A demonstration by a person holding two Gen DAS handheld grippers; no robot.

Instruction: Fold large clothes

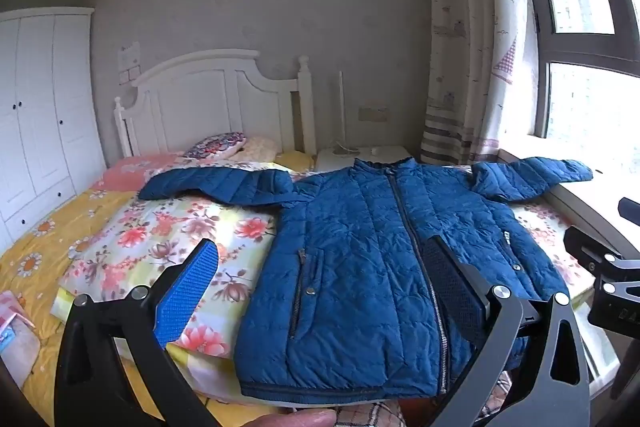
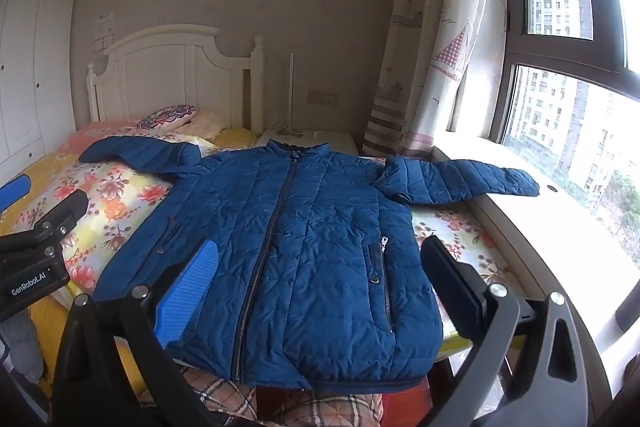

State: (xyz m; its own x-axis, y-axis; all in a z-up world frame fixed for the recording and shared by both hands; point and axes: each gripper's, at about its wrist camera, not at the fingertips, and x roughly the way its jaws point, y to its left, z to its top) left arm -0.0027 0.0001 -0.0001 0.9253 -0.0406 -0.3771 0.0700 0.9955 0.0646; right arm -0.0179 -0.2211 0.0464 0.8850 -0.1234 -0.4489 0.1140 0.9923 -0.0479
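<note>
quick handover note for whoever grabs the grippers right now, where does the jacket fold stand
Left gripper: open, empty, hovering above the jacket's near hem.
Right gripper: open, empty, also above the near hem.
Blue quilted jacket: lies front up and zipped on the floral quilt, collar toward the headboard, both sleeves spread out sideways; the window-side sleeve rests on the window ledge.
Done: jacket laid out flat.
Left: every fold; sleeves probably first, then the body.

White headboard (image 1: 208,95), wardrobe (image 1: 40,107), grey wall, perhaps overcast window (image 2: 560,87) daylight.
</note>
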